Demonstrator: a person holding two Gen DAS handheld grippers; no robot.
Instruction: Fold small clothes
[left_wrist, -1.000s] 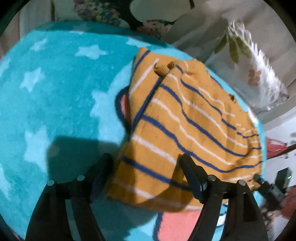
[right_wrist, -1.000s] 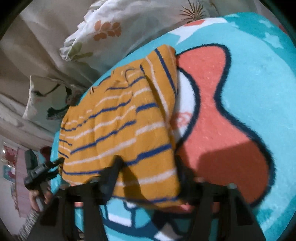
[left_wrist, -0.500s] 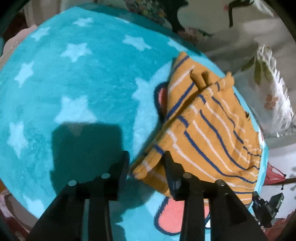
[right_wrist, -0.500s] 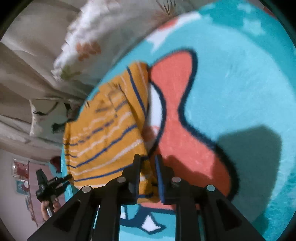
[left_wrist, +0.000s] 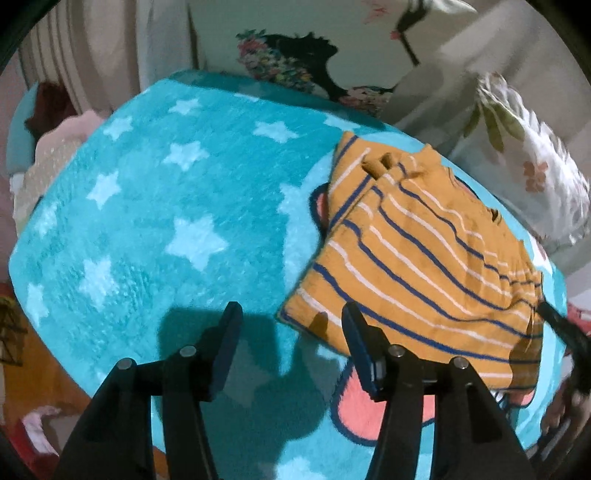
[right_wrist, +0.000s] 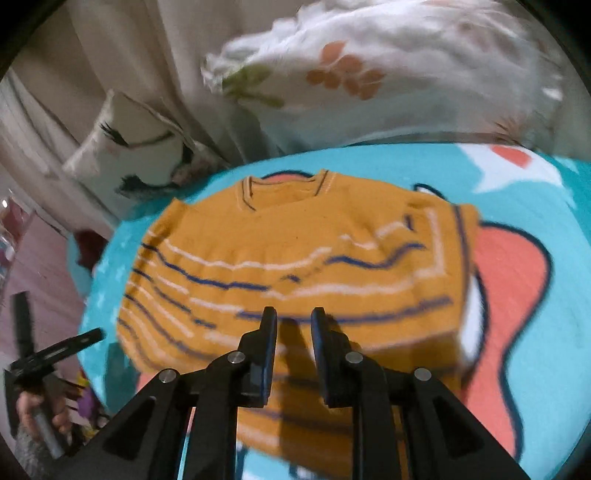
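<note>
While the striped jumper (left_wrist: 424, 258) lies folded on the blue blanket (left_wrist: 166, 221) at centre right of the left view, the left tongs (left_wrist: 291, 332), just opening, stand empty by its near corner; the right tongs (right_wrist: 293, 328) hover nearly closed, empty, above its hem.

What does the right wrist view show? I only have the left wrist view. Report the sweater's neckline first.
Observer: The sweater lies flat with its neckline showing, on the edge towards the flowered pillow.
Operator: Now report the right gripper.
Observer: The right gripper hovers over the near part of the sweater, its jaws slightly apart with nothing pinched between them.
</note>
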